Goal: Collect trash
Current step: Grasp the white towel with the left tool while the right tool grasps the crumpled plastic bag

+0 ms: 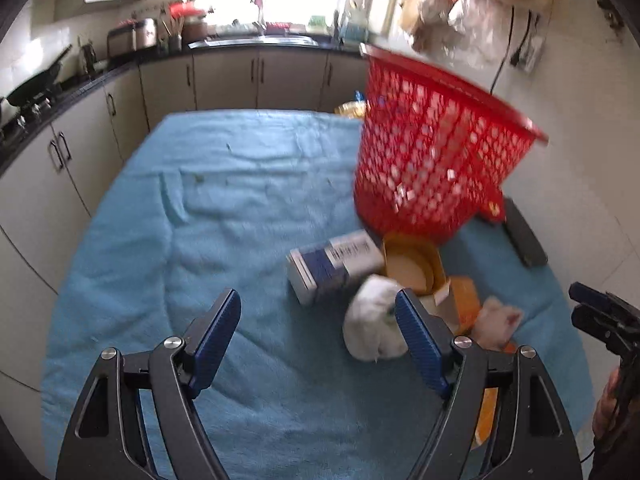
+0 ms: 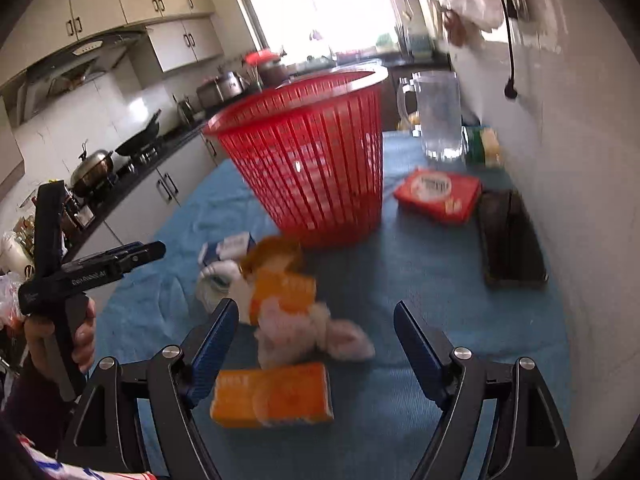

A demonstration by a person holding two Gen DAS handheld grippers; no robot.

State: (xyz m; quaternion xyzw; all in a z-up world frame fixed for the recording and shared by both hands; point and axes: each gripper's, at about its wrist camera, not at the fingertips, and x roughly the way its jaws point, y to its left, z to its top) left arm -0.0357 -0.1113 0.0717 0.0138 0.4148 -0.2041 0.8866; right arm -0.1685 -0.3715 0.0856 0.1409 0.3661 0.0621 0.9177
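A red mesh basket (image 1: 432, 152) (image 2: 316, 160) stands on the blue cloth (image 1: 224, 208). In front of it lies a heap of trash: a blue-and-white carton (image 1: 332, 264) (image 2: 228, 250), an opened orange box (image 1: 412, 264) (image 2: 280, 284), a white crumpled wad (image 1: 372, 328) (image 2: 218, 280), a pinkish crumpled tissue (image 1: 496, 324) (image 2: 296, 336) and a flat orange box (image 2: 276, 396). My left gripper (image 1: 318, 304) (image 2: 152, 250) is open, the white wad just beside its right finger. My right gripper (image 2: 316, 312) (image 1: 578, 302) is open above the tissue and the flat orange box, touching neither.
Behind the basket are a red packet (image 2: 438, 194), a dark flat block (image 2: 508, 236) by the wall and a clear pitcher (image 2: 438, 116). Kitchen counters with a stove and pots (image 2: 92, 168) run along the left. A hand (image 2: 80, 336) holds the left gripper.
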